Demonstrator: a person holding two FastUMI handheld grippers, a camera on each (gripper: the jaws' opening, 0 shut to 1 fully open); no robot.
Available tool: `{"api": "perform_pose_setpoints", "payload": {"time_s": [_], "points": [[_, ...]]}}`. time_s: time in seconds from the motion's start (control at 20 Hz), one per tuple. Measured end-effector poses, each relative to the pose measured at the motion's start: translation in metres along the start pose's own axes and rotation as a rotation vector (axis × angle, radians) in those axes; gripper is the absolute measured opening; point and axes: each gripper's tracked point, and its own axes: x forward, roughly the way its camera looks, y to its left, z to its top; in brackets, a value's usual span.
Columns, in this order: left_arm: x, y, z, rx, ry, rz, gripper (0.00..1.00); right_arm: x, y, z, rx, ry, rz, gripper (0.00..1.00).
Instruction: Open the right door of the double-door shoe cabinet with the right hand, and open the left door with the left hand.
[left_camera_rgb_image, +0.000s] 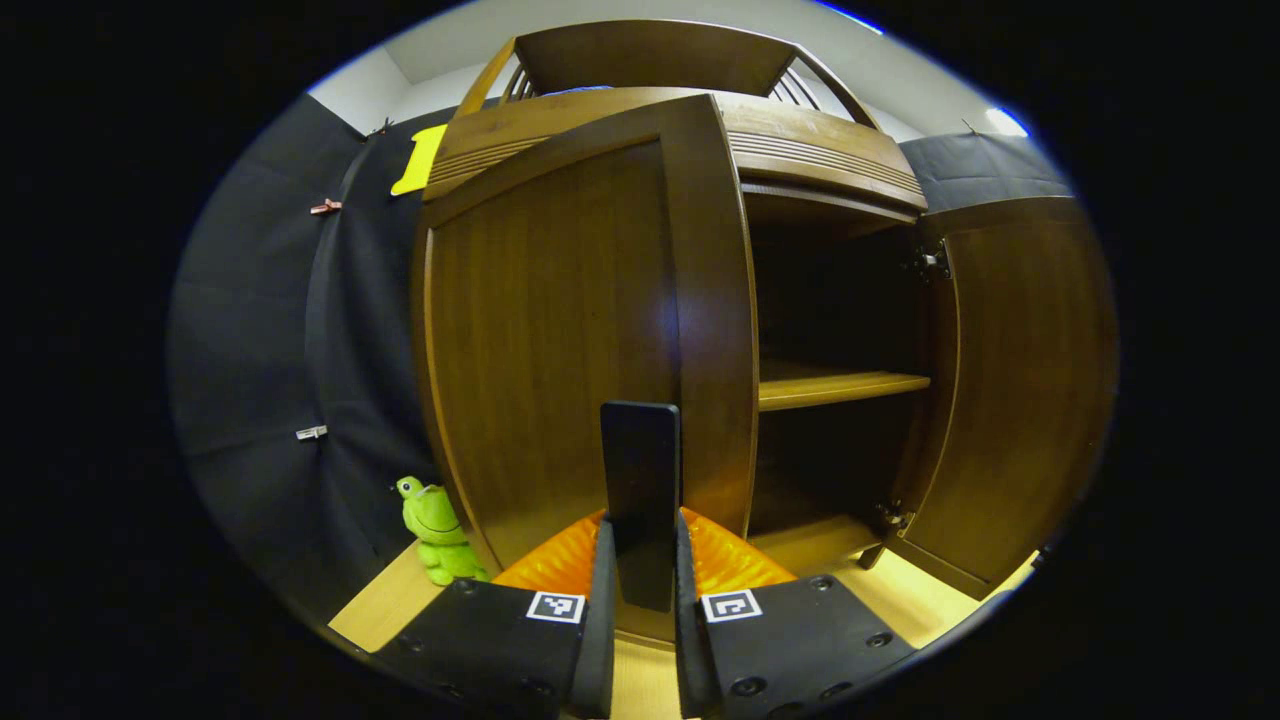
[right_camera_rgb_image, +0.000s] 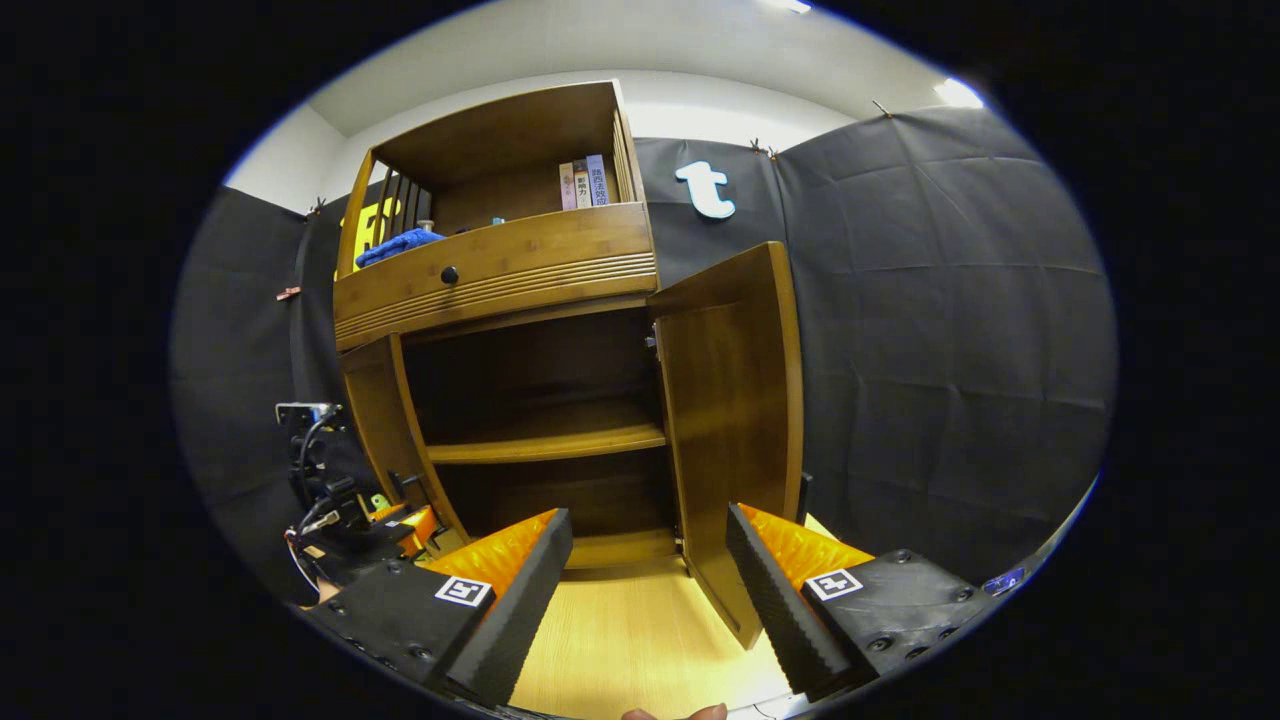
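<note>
Far to the left a green plush frog (left_camera_rgb_image: 437, 530) sits on the tabletop (left_camera_rgb_image: 385, 602) against the black cloth wall, just beside the shoe cabinet (left_camera_rgb_image: 640, 110) and near the hinge side of the left door (left_camera_rgb_image: 560, 340), so it looks clear of that door's swing. The left gripper (left_camera_rgb_image: 641, 560) has its jaws drawn narrow onto the door's dark upright handle (left_camera_rgb_image: 640, 470), both fingers pressing its sides (a hold made for pulling, I'd judge), and the door stands partly swung out, its free edge already off the cabinet front. Moving right, the cabinet's inside lies open: a bare middle shelf (right_camera_rgb_image: 545, 440) with dark space above and below. Further right, the right door (right_camera_rgb_image: 735, 420) is turned well out, nearly edge-on, its lower corner near the tabletop's front edge. The right gripper (right_camera_rgb_image: 650, 590) hangs back from it with jaws spread wide and nothing between them, so that half of the job reads as finished. The left door seems to have open room ahead to keep swinging.
</note>
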Motion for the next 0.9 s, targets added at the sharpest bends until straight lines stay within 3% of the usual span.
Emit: {"api": "perform_pose_setpoints", "payload": {"time_s": [0.65,0.9], "points": [[-0.079,0.084,-0.015,0.022,0.011,0.071,0.24,0.0,0.044,-0.013,0.01,0.025,0.063,1.0],[-0.097,0.122,-0.021,0.029,-0.007,0.111,0.16,-0.001,0.053,-0.014,0.007,0.028,0.069,0.98]]}}
